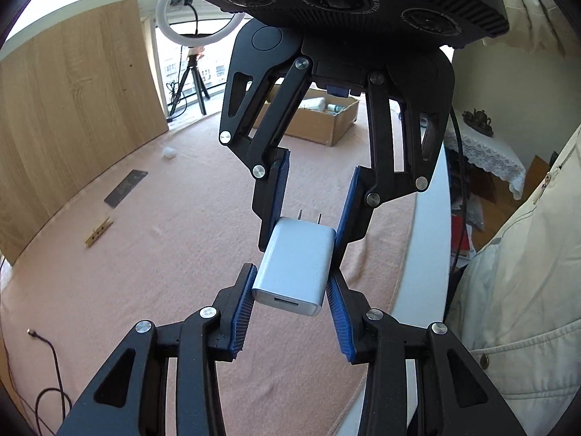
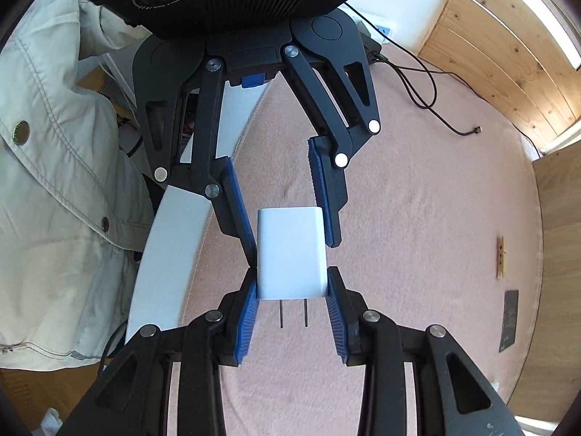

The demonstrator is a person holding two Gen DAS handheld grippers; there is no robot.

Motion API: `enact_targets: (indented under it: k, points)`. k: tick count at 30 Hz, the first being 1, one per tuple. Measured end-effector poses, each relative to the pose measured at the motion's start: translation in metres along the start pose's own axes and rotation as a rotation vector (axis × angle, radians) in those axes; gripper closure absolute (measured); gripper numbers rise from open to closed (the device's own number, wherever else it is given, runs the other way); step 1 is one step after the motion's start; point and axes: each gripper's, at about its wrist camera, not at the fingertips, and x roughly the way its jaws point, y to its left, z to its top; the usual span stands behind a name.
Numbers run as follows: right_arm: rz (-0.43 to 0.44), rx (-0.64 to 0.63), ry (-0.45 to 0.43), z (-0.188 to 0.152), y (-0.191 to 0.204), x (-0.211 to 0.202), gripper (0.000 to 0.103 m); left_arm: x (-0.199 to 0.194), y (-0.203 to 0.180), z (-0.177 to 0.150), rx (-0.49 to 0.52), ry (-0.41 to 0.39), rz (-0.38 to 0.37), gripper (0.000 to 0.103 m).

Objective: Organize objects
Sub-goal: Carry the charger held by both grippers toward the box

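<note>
Pink blanket (image 1: 174,218) below; white charger (image 1: 296,265) clamped between both grippers' jaws.

Each tool (image 1: 290,283) is black plastic linkage with silver round rivets and ribbed blue pads (image 1: 244,318); the opposite tool (image 1: 308,205) carries a ribbed black disc with round lenses, lettering too blurred to read. The person wears a pale snap-buttoned jacket (image 2: 54,138).
</note>
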Motion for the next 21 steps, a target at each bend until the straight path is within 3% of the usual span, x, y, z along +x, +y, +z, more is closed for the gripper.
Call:
enact_targets:
  k: [2,6,7,10,21]
  points:
    - [-0.012,0.023,0.029,0.017,-0.002,0.006,0.071,-0.002,-0.002,0.010,0.022,-0.019,-0.015,0.061]
    - [-0.038,0.065,0.082,0.016,0.004,-0.013,0.071,-0.003,0.002,0.026,0.051,-0.060,-0.050,0.061]
    - [-0.042,0.076,0.092,0.017,0.003,-0.016,0.071,0.004,0.017,0.030,0.059,-0.067,-0.058,0.061]
    - [-0.049,0.106,0.118,0.019,0.002,-0.023,0.071,0.014,0.002,0.062,0.082,-0.076,-0.078,0.061]
    - [-0.055,0.224,0.179,0.017,-0.003,-0.026,0.071,0.028,0.015,0.068,0.145,-0.081,-0.162,0.061]
